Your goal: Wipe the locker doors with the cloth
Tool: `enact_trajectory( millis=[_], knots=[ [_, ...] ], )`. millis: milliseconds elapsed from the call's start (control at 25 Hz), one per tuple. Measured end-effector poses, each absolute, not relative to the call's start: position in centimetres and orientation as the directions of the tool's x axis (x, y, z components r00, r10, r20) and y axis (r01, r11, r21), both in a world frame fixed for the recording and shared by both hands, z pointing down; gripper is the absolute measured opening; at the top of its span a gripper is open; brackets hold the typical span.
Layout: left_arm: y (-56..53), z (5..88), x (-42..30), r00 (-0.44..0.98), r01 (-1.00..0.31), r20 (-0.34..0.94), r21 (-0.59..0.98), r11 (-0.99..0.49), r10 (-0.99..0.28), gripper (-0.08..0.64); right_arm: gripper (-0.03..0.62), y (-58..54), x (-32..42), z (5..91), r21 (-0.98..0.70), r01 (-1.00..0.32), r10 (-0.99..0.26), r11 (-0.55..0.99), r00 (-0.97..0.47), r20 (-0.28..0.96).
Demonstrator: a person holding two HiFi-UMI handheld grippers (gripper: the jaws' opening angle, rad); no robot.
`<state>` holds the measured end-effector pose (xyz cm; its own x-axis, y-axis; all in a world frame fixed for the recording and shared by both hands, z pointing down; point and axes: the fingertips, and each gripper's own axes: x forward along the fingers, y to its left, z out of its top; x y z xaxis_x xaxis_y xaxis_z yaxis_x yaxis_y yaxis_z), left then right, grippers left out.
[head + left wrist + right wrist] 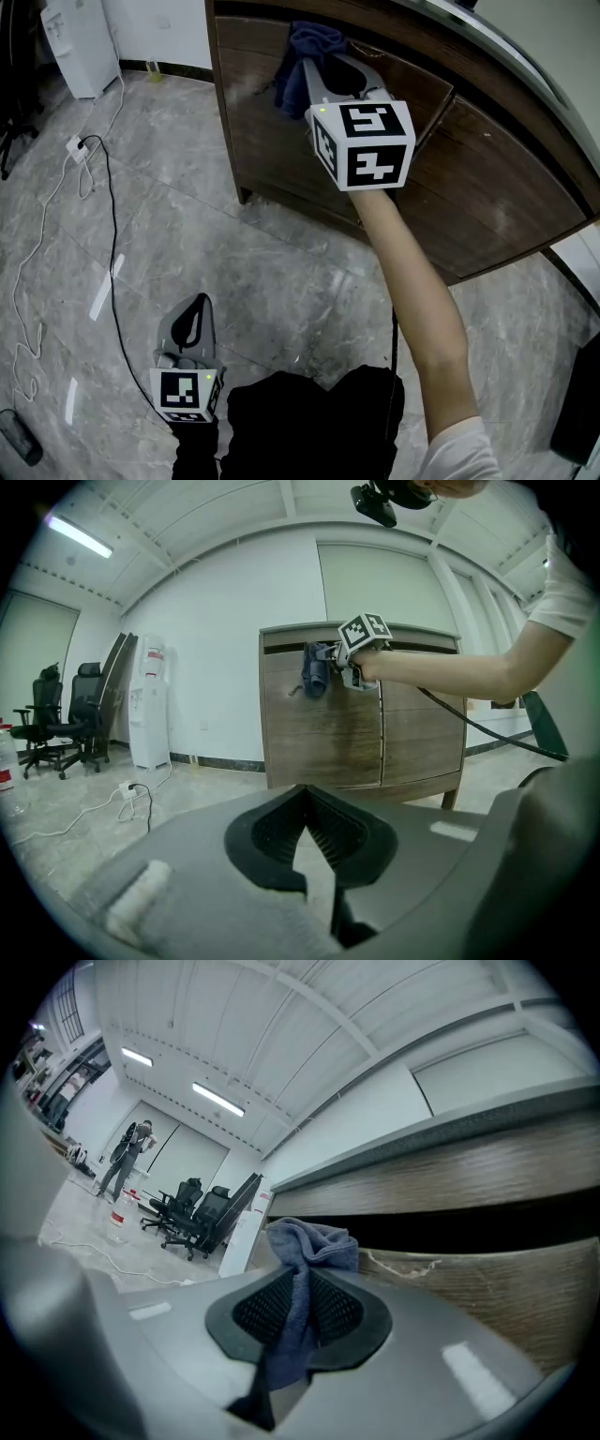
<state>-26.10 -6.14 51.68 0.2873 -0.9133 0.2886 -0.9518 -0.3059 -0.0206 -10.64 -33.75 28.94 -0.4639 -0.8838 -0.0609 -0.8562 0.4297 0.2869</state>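
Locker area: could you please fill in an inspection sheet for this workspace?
surface: brown wood-grain locker doors, cloth held against the upper left door.
job's things: blue cloth, bunched.
clutter: small dark object on the grey floor, unidentifiable.
grippers: right hand-held gripper shut on the cloth; left hand-held gripper shut, empty, held low.
cables: black cable and white extension socket on the floor.
surroundings: water dispenser, office chairs.
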Motion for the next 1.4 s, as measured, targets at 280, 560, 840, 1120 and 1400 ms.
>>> enact_trajectory(
  millis=[280,560,840,1120,1400],
  knots=[
    [-6.2,52.4,-26.2,0.29,-0.952,0.3,-0.006,-0.306,-0.909,0.003,0.055,-34.1,-11.6,34.0,0.298,-0.844,-0.882,0.446,-0.471,-0.013],
    [-6.4,53.1,-26.8,0.279,-0.956,0.313,-0.001,-0.294,-0.908,0.002,0.055,-34.6,-13.3,40.8,0.309,-0.819,-0.871,0.484,-0.486,0.074],
    [-6.5,53.9,-27.5,0.27,-0.959,0.325,0.008,-0.283,-0.906,0.002,0.055,-34.7,-14.6,46.1,0.273,-0.81,-0.855,0.519,-0.495,0.157],
    [-6.7,54.0,-28.2,0.264,-0.961,0.33,0.012,-0.276,-0.906,0.002,0.055,-35.1,-15.6,53.3,0.262,-0.797,-0.835,0.545,-0.486,0.26],
    [-6.7,54.8,-29.3,0.243,-0.966,0.347,0.008,-0.257,-0.906,0.002,0.055,-35.3,-16.3,58.2,0.241,-0.788,-0.81,0.566,-0.479,0.337]
  ],
)
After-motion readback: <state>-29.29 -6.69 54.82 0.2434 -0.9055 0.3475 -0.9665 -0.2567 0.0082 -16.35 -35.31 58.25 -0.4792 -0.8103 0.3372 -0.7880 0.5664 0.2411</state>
